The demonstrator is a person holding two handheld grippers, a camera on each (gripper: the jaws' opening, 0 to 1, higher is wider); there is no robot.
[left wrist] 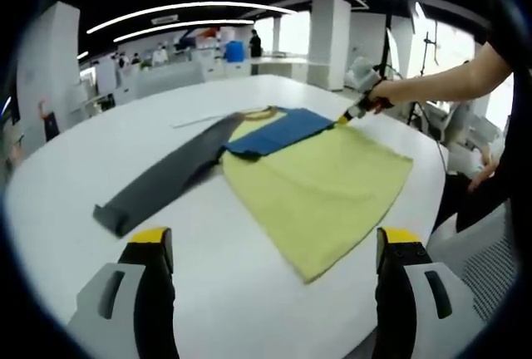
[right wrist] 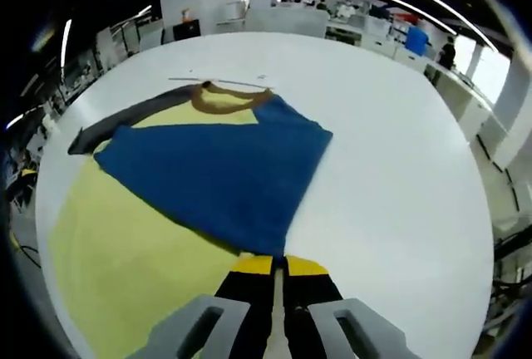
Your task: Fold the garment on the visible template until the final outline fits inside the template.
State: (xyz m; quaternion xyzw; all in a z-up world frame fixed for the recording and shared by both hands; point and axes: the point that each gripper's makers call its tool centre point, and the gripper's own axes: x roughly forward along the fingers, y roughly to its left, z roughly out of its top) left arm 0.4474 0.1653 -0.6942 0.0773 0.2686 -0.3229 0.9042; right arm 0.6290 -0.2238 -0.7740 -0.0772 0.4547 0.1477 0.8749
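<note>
Garment [left wrist: 320, 189]: flat on the table [left wrist: 125, 135], grey sleeve [left wrist: 166, 178] stretched away from the yellow body.
Left tool [left wrist: 274, 251]: jaws apart, holding nothing.
Right tool [right wrist: 278, 266]: jaws together, pinching the blue sleeve [right wrist: 220, 172] folded across the body.

My right gripper [right wrist: 278, 266] jaws are pressed together at the blue sleeve [right wrist: 218, 180] edge; the pinched fabric is hidden under the tips. In the left gripper view the right gripper [left wrist: 356, 112] is too small to read jaw state. The blue sleeve covers part of the yellow body [left wrist: 320, 189]. The grey sleeve [left wrist: 166, 180] is motion-blurred. The yellow body runs off the right gripper view's lower left. Can't make out a template on the surface [right wrist: 399, 176].
</note>
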